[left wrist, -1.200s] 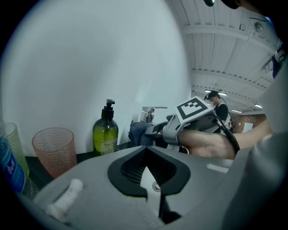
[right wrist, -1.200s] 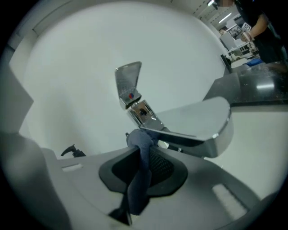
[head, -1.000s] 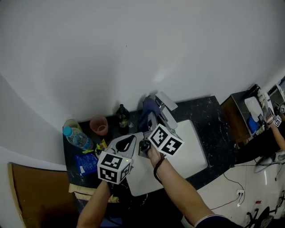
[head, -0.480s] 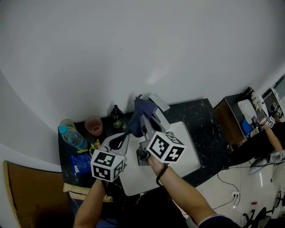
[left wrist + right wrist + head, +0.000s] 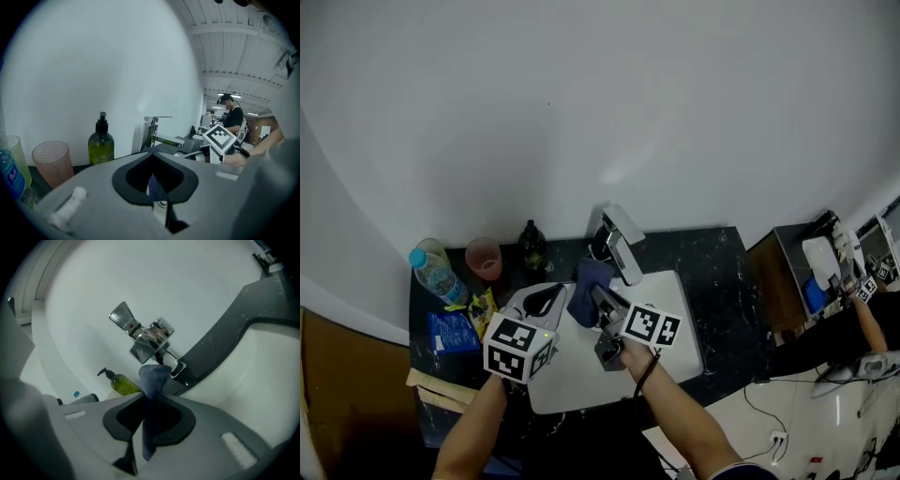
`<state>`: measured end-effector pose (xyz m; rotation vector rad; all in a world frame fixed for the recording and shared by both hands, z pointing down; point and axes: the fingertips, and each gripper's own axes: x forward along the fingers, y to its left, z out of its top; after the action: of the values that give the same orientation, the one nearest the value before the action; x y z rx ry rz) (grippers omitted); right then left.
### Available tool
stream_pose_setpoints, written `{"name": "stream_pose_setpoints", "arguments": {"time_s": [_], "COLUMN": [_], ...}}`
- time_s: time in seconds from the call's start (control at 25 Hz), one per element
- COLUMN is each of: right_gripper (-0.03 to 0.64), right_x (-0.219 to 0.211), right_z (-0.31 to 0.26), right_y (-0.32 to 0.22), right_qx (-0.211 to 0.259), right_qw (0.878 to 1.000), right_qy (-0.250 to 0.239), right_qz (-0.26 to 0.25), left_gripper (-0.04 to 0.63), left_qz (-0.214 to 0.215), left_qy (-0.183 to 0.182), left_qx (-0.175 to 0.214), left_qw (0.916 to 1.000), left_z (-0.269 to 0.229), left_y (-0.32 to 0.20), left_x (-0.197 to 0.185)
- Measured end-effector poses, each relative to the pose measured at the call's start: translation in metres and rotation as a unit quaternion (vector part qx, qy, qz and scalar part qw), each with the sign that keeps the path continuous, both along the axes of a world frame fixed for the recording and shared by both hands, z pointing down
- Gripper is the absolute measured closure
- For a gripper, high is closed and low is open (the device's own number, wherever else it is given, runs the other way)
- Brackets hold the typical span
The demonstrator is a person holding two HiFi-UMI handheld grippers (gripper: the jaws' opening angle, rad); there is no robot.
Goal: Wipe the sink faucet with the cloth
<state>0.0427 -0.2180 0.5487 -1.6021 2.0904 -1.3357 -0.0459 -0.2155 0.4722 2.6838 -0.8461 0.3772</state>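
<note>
R tool (image 5: 598, 300) is clamped on the dark blue cloth (image 5: 151, 380). The jaws pinch it mid-fold, w/ one end bunched up past the tips and the other hanging down behind them. In my right gripper view the cloth's top sits just below the chrome faucet (image 5: 147, 341), close to the spout base; can't tell if it actually touches. From the head view the cloth is over the rear-left part of the white sink (image 5: 680, 323), in front of the faucet.

L tool (image 5: 551, 294) has its jaws fully together w/ nothing gripped (left gripper view shows the pads meeting). It hangs over the sink's left edge, near the R tool but apart from it.

On the dark tabletop (image 5: 722, 255), left of the faucet, are a green soap bottle (image 5: 532, 246), a pink cup (image 5: 484, 255), a water bottle (image 5: 434, 274) w/ blue cap and a blue packet (image 5: 447, 330).
</note>
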Motion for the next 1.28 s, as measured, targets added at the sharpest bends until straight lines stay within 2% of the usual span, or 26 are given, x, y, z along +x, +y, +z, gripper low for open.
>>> {"name": "stream_pose_setpoints", "arguments": {"time_s": [0.24, 0.44, 0.64, 0.88, 1.28], "right_gripper": [0.561, 0.561, 0.561, 0.561, 0.561], "right_x": [0.026, 0.033, 0.037, 0.052, 0.074], "right_z": [0.016, 0.024, 0.022, 0.022, 0.014], "right_y": [-0.018, -0.028, -0.028, -0.028, -0.026], "right_qx": [-0.013, -0.039, -0.031, -0.025, -0.011], "right_qw": [0.997, 0.99, 0.984, 0.98, 0.957], "right_qy": [-0.042, -0.043, -0.049, 0.002, 0.082], "right_qz": [-0.062, -0.131, -0.169, -0.199, -0.277], "left_gripper": [0.594, 0.593, 0.593, 0.593, 0.594], "left_qz": [-0.024, -0.051, -0.067, -0.075, -0.081], "left_qy": [-0.029, -0.046, -0.057, -0.058, -0.058], "left_qx": [0.003, -0.001, -0.009, -0.013, -0.017], "left_qw": [0.9993, 0.9976, 0.9961, 0.9954, 0.9949], "left_z": [0.001, 0.005, 0.013, 0.017, 0.022], "left_y": [0.006, 0.007, 0.009, 0.009, 0.011], "left_x": [0.025, 0.035, 0.04, 0.055, 0.079]}}
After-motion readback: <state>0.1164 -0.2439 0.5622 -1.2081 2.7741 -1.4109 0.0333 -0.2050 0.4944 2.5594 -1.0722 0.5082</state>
